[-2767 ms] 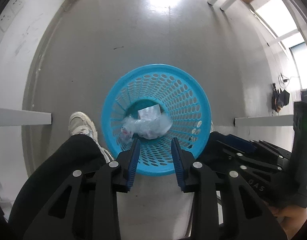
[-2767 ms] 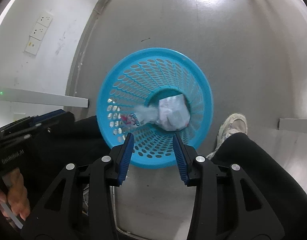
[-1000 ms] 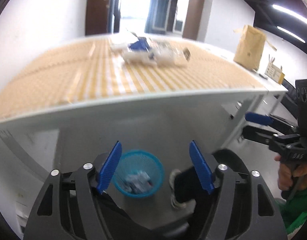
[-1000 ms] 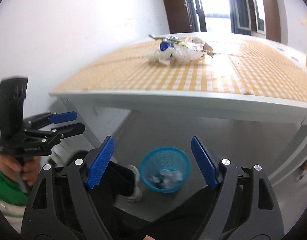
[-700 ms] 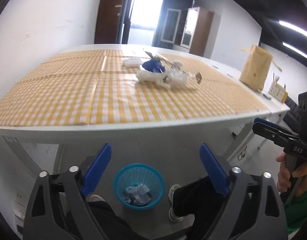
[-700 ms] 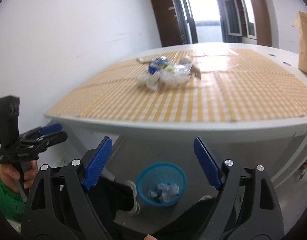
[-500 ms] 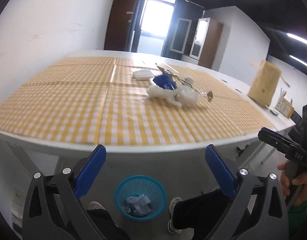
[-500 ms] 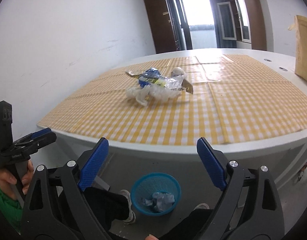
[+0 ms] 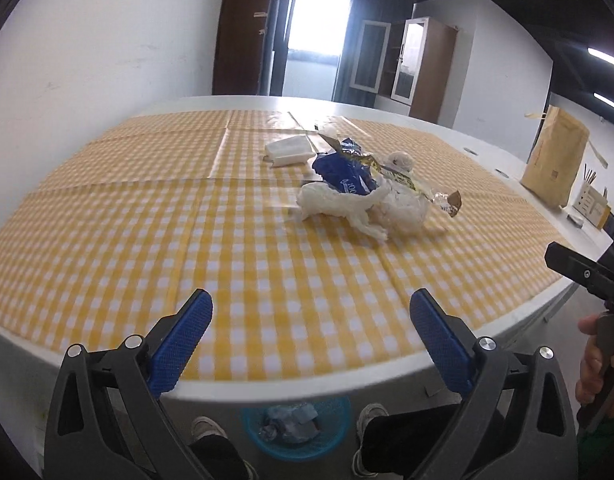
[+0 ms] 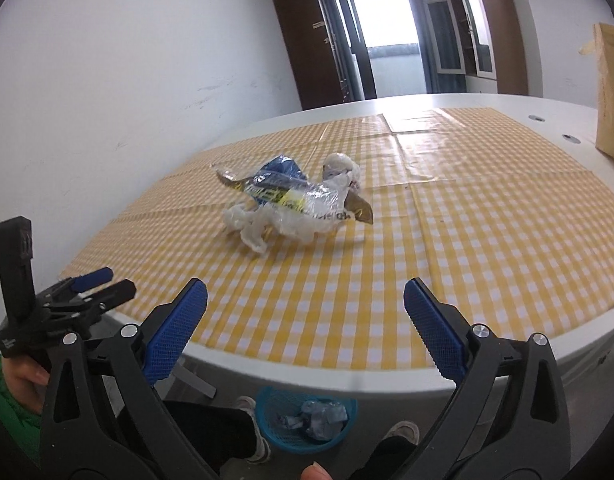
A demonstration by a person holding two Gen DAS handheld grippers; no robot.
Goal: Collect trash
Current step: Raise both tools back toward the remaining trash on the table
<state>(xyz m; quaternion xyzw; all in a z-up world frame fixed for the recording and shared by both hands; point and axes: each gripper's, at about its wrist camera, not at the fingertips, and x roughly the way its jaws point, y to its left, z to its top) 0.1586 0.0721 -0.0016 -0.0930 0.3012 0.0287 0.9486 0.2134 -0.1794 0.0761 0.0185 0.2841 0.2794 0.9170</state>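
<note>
Both grippers hung over the near edge of the checked tabletop (image 9: pixel 155 248), jaws wide apart with nothing between them. The left gripper (image 9: pixel 311 336) stood fully open; the right gripper (image 10: pixel 305 316) had just been opening further. The trash (image 9: pixel 359 196) (crumpled wrappers and plastic) lay mid-tabletop, well apart from both. A blue basket (image 10: pixel 267 424) holding scraps sat on the floor below.
</note>
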